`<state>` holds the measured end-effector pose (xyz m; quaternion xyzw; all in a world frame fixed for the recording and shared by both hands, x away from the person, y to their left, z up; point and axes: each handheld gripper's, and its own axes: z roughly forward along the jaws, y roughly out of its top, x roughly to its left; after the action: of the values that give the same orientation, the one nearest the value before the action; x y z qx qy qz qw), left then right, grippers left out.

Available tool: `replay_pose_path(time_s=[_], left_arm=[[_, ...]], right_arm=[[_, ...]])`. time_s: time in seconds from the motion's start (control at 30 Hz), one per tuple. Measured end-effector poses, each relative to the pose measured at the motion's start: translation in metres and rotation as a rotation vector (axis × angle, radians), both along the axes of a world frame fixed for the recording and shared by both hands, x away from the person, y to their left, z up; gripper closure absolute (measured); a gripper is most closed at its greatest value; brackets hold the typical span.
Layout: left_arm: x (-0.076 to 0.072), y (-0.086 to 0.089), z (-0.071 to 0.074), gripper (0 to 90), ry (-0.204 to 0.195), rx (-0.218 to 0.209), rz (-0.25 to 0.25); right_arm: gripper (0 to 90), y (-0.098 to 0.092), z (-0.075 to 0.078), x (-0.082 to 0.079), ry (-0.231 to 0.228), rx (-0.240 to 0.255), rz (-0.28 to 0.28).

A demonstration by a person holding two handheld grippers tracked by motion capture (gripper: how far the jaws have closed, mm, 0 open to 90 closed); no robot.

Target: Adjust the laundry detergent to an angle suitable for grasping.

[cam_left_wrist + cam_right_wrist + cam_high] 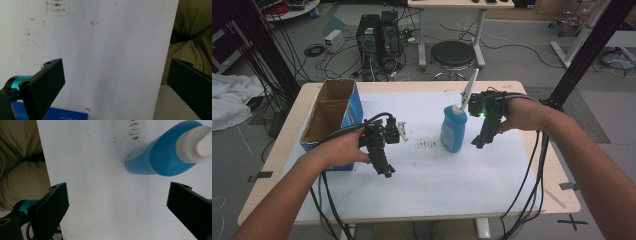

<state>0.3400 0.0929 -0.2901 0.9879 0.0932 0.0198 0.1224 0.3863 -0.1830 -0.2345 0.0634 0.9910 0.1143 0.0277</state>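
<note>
A blue bottle (453, 129) stands upright on the white table cover (432, 175), just left of the right gripper (477, 142) — jaws spread wide, holding nothing. The left gripper (388, 172), equally agape and empty, hangs well apart from it — a blue cardboard box (332, 117) beside its hand.

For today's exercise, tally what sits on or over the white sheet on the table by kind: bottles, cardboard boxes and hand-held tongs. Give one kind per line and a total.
Blue bottle, standing upright: 1
Open cardboard box with blue sides: 1
Hand-held tongs, both open and holding nothing: 2, the left tongs and the right tongs
Total: 4
</note>
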Motion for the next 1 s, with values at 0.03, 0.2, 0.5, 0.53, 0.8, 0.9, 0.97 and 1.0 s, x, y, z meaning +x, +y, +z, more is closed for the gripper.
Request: replay_pose_path(time_s=[0.03, 0.2, 0.5, 0.53, 0.8, 0.9, 0.97, 1.0], left_arm=[[0.0005, 0.0003, 0.0000, 1.7, 0.000, -0.002, 0.001], [0.0018, 0.0007, -0.0003, 1.7, 0.004, -0.004, 0.006], [-0.0005, 0.0017, -0.0018, 1.7, -0.003, -0.004, 0.011], [-0.0010, 0.0018, -0.0019, 1.7, -0.005, -0.003, 0.009], [-0.0038, 0.0013, -0.0010, 1.7, -0.004, -0.007, 0.013], [-0.0034, 0.0012, -0.0009, 1.7, -0.007, -0.007, 0.013], [-0.0037, 0.0010, -0.0018, 1.7, -0.010, -0.008, 0.014], [-0.0037, 0.0010, -0.0018, 1.7, -0.010, -0.008, 0.014]], right_arm=[[3.1, -0.0002, 0.0001, 0.0002, 0.000, 0.000, 0.001], [3.1, -0.0004, -0.0002, 0.0005, 0.004, 0.001, 0.001], [3.1, -0.0009, 0.0002, -0.0016, -0.008, -0.010, -0.002], [3.1, -0.0010, 0.0005, -0.0027, -0.008, -0.010, -0.004], [3.1, -0.0040, 0.0025, -0.0068, -0.010, -0.008, -0.001], [3.1, -0.0056, 0.0031, -0.0069, -0.012, -0.010, -0.006], [3.1, -0.0060, 0.0027, -0.0077, -0.021, -0.016, -0.006], [3.1, -0.0060, 0.0025, -0.0084, -0.025, -0.017, -0.007]])
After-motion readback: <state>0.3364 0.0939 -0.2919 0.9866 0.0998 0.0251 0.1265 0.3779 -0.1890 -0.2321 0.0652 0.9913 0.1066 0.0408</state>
